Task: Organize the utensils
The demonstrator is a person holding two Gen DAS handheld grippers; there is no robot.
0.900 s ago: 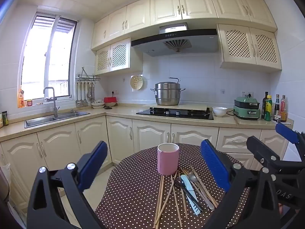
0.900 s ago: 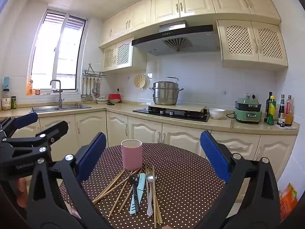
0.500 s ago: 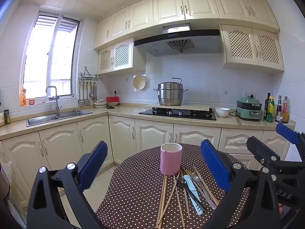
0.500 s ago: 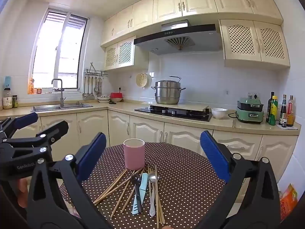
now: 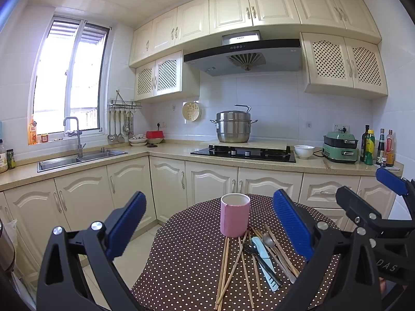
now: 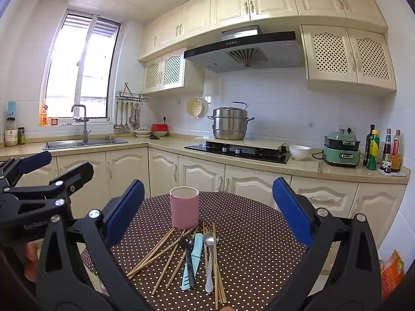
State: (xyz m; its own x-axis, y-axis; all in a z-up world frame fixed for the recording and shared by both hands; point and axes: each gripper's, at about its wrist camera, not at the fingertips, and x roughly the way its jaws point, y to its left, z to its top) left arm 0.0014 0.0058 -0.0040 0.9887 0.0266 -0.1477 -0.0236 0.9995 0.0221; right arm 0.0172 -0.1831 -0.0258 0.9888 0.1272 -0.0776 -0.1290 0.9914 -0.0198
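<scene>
Left gripper [image 5: 207, 226] and right gripper [image 6: 207, 212]: jaws spread wide, nothing held, both above the table [image 6: 259, 233] edge. Utensils [image 6: 197, 254] lie loose just before the upright pink cup [image 6: 184, 206], their likely holder

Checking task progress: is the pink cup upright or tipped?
Upright: the pink cup stands on its base, rim up, on the dotted tablecloth.

cup [image 6: 184, 207] upright on table [image 6: 259, 233], utensils [image 6: 197, 256] before it
</scene>
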